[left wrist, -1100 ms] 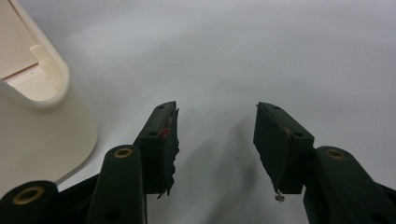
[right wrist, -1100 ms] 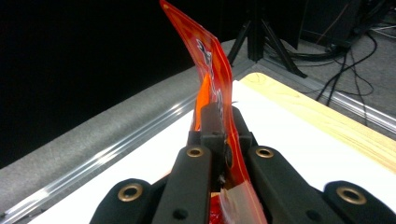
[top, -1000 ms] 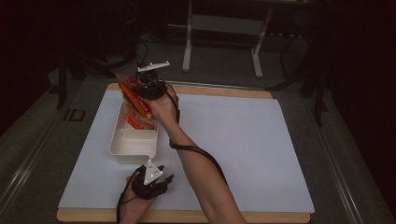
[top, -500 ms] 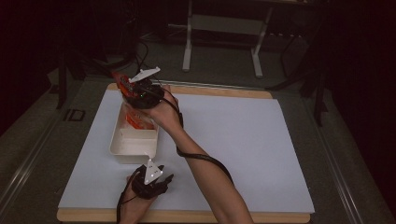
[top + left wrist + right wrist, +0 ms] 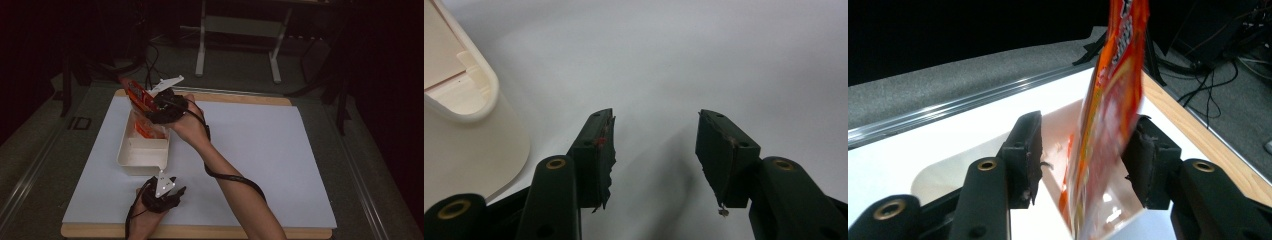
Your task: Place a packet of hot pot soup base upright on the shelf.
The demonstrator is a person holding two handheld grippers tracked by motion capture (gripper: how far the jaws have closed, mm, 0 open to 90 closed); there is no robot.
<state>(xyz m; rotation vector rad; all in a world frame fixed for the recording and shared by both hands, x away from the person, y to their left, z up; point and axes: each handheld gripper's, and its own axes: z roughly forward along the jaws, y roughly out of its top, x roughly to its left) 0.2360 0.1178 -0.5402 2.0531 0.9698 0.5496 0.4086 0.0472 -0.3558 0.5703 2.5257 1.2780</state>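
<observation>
In the high view the right gripper hovers over the far end of the cream tray at the left of the white board, an orange packet standing on end in that far end, while the left gripper rests on the board just before the tray's near end. The left gripper view shows its jaws spread wide over bare board with nothing between them, the tray just beside. In the right gripper view the jaws have just been opening and stand apart with the packet upright between them, close against one pad, its foot in the tray.
</observation>
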